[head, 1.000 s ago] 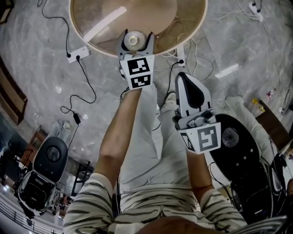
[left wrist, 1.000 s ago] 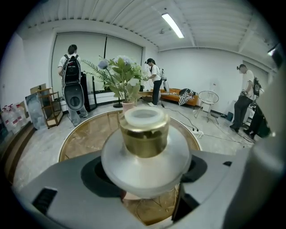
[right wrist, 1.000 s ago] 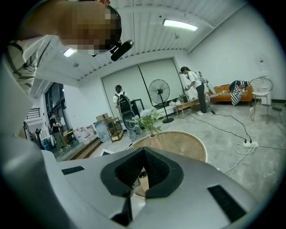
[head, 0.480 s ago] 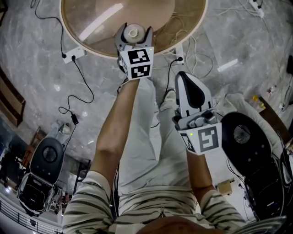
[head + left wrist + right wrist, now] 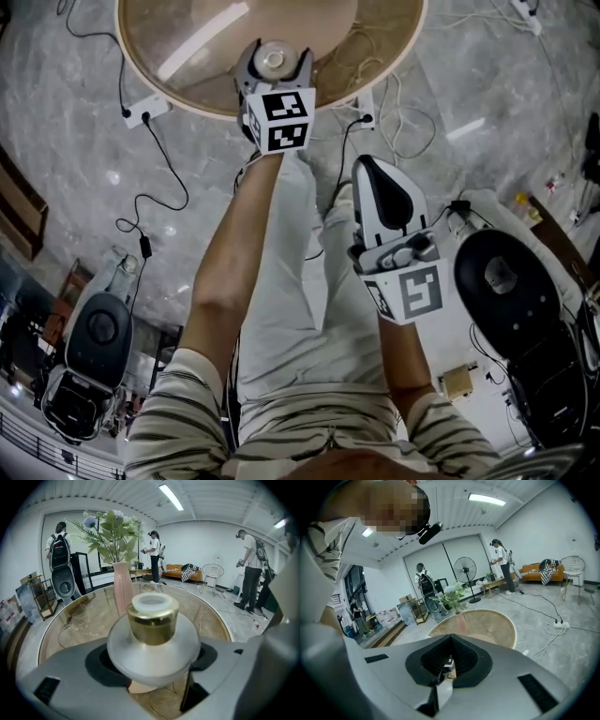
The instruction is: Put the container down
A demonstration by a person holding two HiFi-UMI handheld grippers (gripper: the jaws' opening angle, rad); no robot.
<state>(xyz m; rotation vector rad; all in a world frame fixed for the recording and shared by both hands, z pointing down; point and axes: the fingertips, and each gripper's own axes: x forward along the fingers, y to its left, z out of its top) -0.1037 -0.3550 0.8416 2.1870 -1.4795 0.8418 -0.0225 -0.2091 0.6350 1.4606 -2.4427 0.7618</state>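
The container (image 5: 273,58) is a small white round jar with a gold collar and a white cap (image 5: 152,616). My left gripper (image 5: 273,71) is shut on its wide white body, one jaw at each side, and holds it upright over the near part of the round glass table (image 5: 187,98). In the left gripper view the jar fills the middle between the grey jaws of the left gripper (image 5: 152,667), with the tabletop (image 5: 75,620) beneath. My right gripper (image 5: 373,171) hangs nearer me, off the table above the floor, with its jaws together and nothing in them; in its own view the right gripper (image 5: 440,670) shows the same.
A pink vase of flowers (image 5: 123,588) stands on the table beyond the jar. Power strips (image 5: 145,110) and cables lie on the grey floor round the table. A black round disc (image 5: 511,291) stands at my right and a dark machine (image 5: 98,333) at my left. People (image 5: 251,569) stand farther off.
My left gripper has sunk and moved farther over the table with the jar still in it. The right gripper has dropped a little, its jaws unchanged.
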